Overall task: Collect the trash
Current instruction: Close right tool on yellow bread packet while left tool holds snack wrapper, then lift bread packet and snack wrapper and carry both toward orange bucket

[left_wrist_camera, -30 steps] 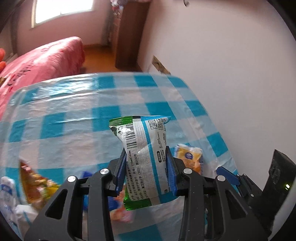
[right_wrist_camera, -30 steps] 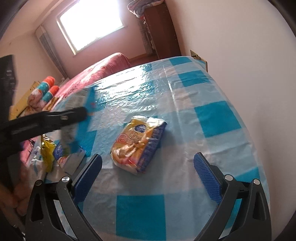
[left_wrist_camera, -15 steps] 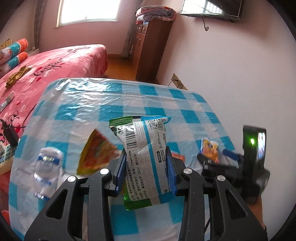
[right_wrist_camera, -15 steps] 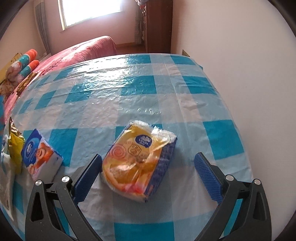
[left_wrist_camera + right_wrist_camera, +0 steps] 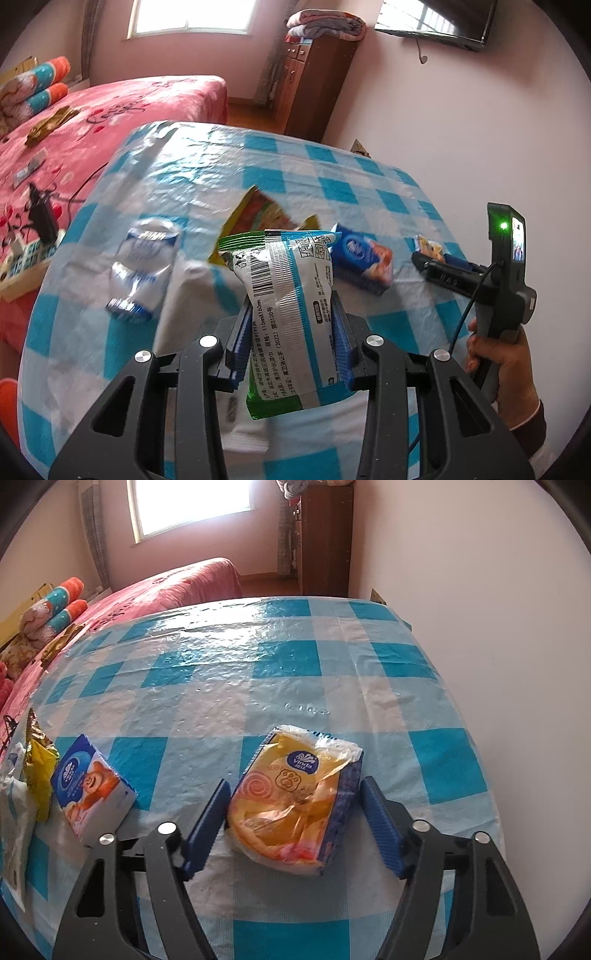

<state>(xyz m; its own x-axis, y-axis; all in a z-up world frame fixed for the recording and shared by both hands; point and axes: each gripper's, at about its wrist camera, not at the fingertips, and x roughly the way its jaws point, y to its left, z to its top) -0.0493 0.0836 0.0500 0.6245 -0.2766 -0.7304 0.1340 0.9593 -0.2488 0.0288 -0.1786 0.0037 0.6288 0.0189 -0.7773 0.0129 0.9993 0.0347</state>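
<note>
My left gripper [image 5: 291,302] is shut on a green and white snack packet [image 5: 288,258], held upright above the checked table [image 5: 192,184]. A yellow tissue pack [image 5: 291,812] lies on the cloth between the blue pads of my right gripper [image 5: 294,782]. Its jaws are closing, and a thin gap remains at each pad. The left wrist view shows that right gripper [image 5: 436,264] at the far right, held by a hand [image 5: 502,365], with the tissue pack [image 5: 428,245] at its tips.
A blue tissue pack with a bear [image 5: 88,786] and a yellow snack bag [image 5: 37,771] lie to the left. A crushed clear bottle [image 5: 142,266] lies further left. A white plastic bag [image 5: 13,830] sits at the table's left edge. Pink bed [image 5: 110,110] behind, wall [image 5: 498,627] right.
My left gripper has drawn back with the packet, so more of the table and the right gripper show. The right jaws have narrowed around the yellow tissue pack.
</note>
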